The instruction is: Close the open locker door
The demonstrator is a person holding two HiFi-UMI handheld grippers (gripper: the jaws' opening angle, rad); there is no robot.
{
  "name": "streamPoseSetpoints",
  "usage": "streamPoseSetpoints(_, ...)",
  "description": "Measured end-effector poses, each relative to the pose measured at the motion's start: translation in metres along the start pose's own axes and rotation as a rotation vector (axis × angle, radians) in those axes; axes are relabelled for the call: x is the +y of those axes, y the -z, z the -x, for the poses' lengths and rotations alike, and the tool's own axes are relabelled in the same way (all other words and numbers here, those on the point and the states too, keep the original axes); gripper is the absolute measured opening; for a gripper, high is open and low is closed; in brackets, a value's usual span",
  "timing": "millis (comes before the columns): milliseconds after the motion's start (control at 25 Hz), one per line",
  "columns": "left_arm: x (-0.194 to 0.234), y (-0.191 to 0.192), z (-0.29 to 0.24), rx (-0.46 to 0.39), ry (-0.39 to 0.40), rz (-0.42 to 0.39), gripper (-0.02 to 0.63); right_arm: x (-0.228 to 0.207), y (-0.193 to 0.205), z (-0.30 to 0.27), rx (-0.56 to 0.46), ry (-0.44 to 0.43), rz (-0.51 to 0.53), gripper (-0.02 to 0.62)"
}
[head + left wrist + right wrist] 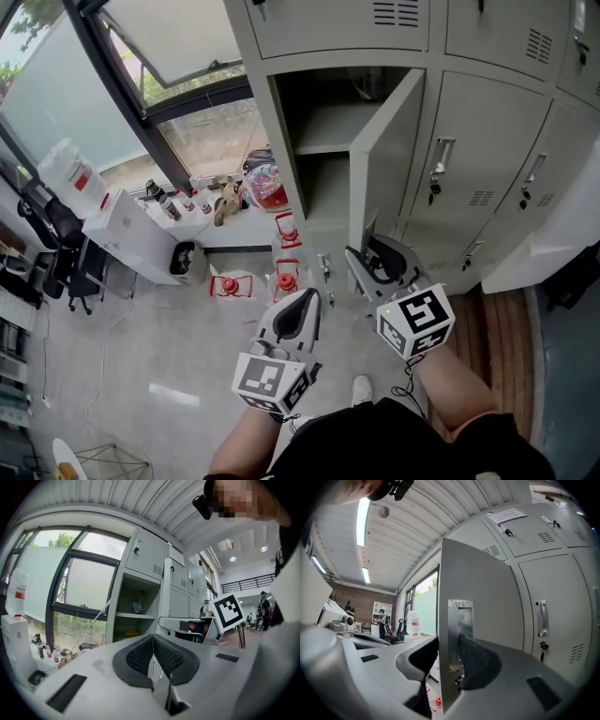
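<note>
The grey locker door [389,159] stands swung out from its open compartment [323,131], which has one shelf. My right gripper [367,251] straddles the door's free edge low down. In the right gripper view the door [487,592] passes between the jaws, with one pad against its outer face by the metal handle plate [460,634] and the other behind the edge, so my right gripper [447,653] is shut on it. My left gripper [305,302] hangs lower left, away from the lockers; its pads [161,653] meet with nothing between them.
Closed lockers [478,150] with handles and keys run to the right of the open one. Red-capped containers [234,284] stand on the floor by the locker base. A white table [127,234] with bottles sits under the window at left. A person's shoe [362,389] is below.
</note>
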State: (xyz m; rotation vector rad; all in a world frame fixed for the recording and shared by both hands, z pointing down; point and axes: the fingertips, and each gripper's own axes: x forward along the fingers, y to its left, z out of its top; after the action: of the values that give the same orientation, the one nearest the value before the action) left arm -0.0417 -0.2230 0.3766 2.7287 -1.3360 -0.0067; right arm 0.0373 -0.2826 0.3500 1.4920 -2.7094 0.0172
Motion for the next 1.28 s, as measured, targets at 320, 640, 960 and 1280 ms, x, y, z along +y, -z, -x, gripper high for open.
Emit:
streamPoseSetpoints(320,0.023,-0.007,0.001,-0.017,-0.126,-0.007,0.017,0.007,0.000,-0.040,-0.001,-0.074,-0.009,0.187)
streamPoseSetpoints(640,0.036,-0.011,0.001,-0.027,-0.214,0.009,0.017,0.008,-0.004,-0.075,-0.012,-0.087,0.013,0.189)
streamPoseSetpoints(960,0.062,-0.008,-0.002,-0.014,-0.217,0.005,0.017,0.005,-0.004,-0.110,-0.006,-0.065,-0.001,0.193)
streamPoseSetpoints(1280,0.096,-0.014,-0.028,-0.001,-0.113,-0.006,0.017,-0.004,-0.005,-0.149,0.008,-0.007,-0.011,0.179)
